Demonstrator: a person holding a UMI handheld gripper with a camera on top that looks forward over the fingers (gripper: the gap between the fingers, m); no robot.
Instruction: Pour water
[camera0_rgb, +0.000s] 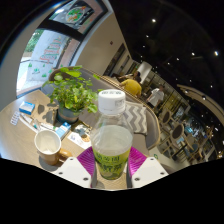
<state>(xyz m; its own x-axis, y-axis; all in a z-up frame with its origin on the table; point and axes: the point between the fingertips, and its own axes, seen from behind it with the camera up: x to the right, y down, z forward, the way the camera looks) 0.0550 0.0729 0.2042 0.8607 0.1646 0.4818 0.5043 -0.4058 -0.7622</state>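
Gripper (111, 166) clamped the bottle (110, 140), both pads (86, 162) pressed to its sides; white cap on. Paper cup (47, 146) stood near on the table (25, 140), plant (72, 95) beyond. Room behind: café seating, window posters.

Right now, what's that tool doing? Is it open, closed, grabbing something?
Tool: closed on the water bottle, both pink pads pressing its sides; the paper cup stands apart, untouched.
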